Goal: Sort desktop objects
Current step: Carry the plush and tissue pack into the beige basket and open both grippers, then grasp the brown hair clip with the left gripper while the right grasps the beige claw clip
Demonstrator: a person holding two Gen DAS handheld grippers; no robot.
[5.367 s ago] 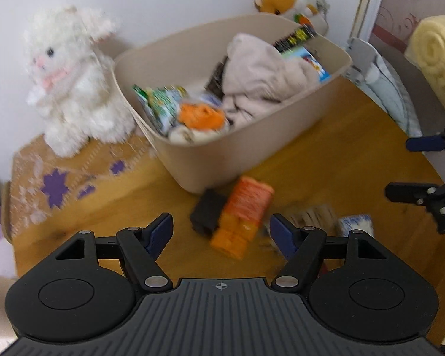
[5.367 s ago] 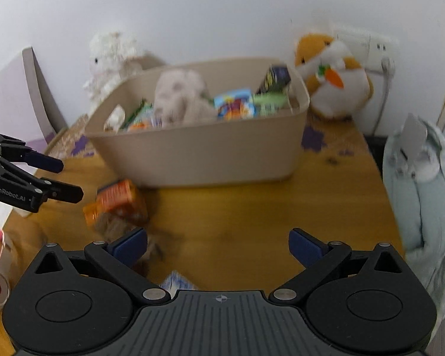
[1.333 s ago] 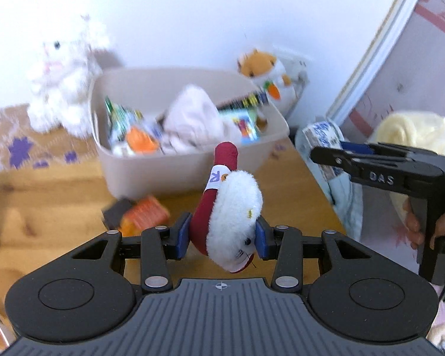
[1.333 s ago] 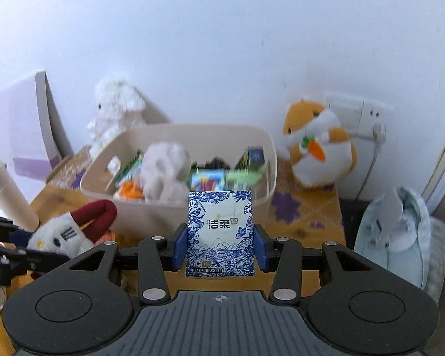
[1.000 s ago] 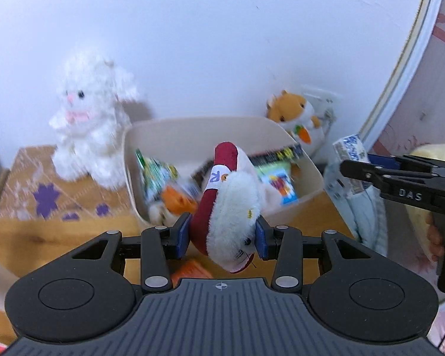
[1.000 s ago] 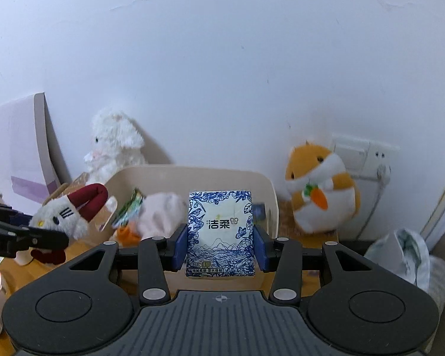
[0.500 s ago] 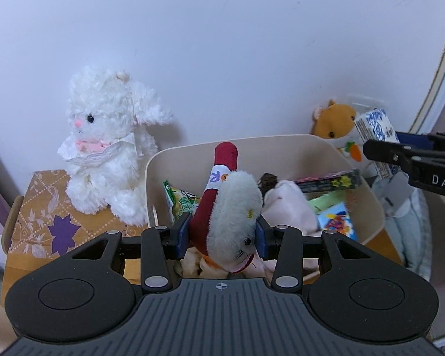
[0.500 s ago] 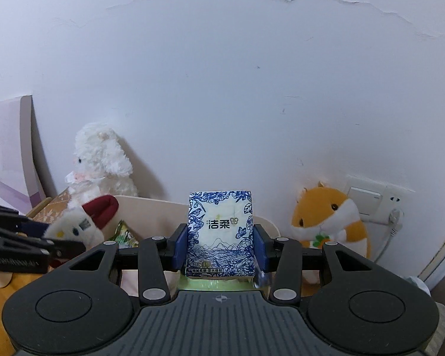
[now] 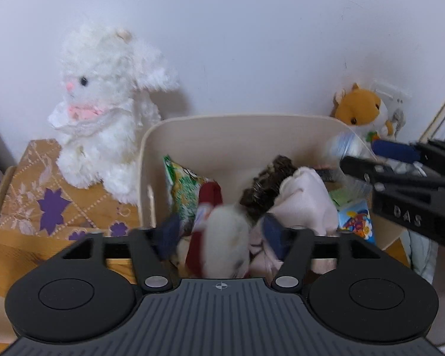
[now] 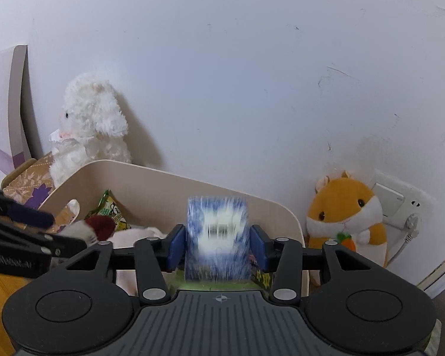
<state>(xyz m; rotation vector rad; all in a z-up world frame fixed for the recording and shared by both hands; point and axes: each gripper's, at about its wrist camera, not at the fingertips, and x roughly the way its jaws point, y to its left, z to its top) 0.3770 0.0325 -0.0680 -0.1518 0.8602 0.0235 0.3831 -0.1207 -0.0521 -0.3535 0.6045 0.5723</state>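
Above the beige bin [image 9: 192, 136], the left gripper [image 9: 221, 235] had its blue pads [image 9: 170, 234] spread clear of the red-and-white plush toy [image 9: 222, 246], which showed blurred between them with a gap on either side; released, then, and the toy sat low over the bin's contents. Meanwhile the right gripper [image 10: 216, 247] hung over the bin's far right part, and the blue-and-white tissue pack [image 10: 216, 237] stood between its pads, heavily smeared by motion. A sliver of space showed beside each pad, so I could not tell whether the pack was gripped or let go.

Inside the bin lay a green snack packet [image 9: 182, 190], a crumpled pale pink cloth [image 9: 305, 204], a dark bristly object [image 9: 267, 187] and a small blue-and-yellow printed pack [image 9: 356, 222], all crowded together under the left gripper. The cloth and the dark object pressed up just beside the toy on its right.

Around the bin, a white plush lamb [image 9: 103, 112] sat on a patterned box [image 9: 35, 190] touching the bin's left wall, its back against the white wall. An orange hamster plush [image 10: 345, 216] stood beside the bin's right end, below a wall socket [image 10: 394, 201] with a plug in it. The wooden tabletop [image 9: 3, 255] showed at the left edge. From the left wrist view, the right gripper crossed in front of the bin's right corner and hid part of it.
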